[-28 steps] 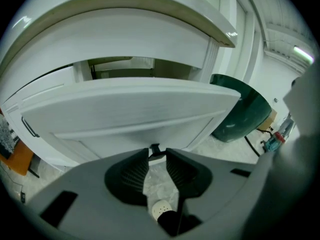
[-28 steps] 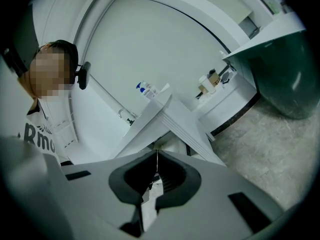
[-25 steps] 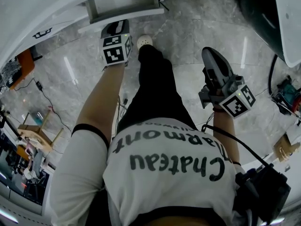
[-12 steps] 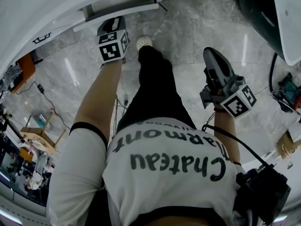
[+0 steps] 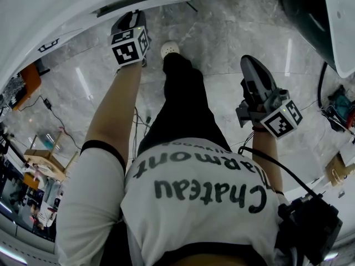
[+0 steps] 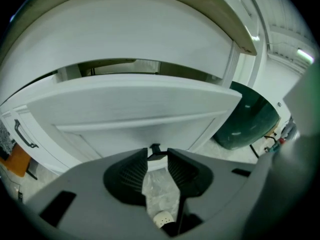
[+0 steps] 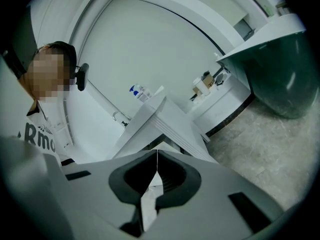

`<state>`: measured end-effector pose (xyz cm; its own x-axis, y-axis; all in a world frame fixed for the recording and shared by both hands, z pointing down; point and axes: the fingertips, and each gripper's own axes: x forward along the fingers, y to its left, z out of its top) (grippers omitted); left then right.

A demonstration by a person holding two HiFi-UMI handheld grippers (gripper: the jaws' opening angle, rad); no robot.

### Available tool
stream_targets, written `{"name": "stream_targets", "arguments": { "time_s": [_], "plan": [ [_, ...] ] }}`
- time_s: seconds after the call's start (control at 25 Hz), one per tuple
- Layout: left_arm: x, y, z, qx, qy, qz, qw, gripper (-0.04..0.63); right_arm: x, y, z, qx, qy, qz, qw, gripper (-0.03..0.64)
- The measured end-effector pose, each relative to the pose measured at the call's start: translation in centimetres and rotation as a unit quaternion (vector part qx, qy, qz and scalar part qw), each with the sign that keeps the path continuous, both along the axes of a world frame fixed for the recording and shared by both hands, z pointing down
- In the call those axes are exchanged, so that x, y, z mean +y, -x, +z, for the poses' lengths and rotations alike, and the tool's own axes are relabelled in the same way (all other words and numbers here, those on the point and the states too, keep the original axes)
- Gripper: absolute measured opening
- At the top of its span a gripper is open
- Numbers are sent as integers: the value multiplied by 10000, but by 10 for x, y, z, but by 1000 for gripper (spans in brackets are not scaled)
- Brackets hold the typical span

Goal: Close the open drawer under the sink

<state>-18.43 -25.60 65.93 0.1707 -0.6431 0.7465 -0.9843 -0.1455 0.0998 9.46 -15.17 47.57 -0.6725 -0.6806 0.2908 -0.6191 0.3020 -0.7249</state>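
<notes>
Head view: left gripper [image 5: 131,20] at ajar drawer [image 6: 135,104], jaws just opening round handle [image 6: 155,148]; right gripper [image 5: 250,66] closed.

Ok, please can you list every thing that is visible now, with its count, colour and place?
drawer: one, white, straight ahead in the left gripper view, partly open
tub: one, dark green, right of the drawer
floor: grey marble, underfoot
pack: one, black, at the person's right hip
shoe: one, white, near the drawer
left claw: grey, at the drawer front; jaws have just been opening, a small dark knob shows between their tips
right claw: grey, at the person's right side, shut, empty
</notes>
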Motion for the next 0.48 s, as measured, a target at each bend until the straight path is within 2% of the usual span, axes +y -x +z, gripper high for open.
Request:
{"name": "stream_targets", "arguments": {
  "time_s": [0.48],
  "plan": [
    [-14, 4, -9, -23, -73, -56, 10000, 112, 0, 0, 0, -46, 15, 63, 10000, 12]
  ]
}}
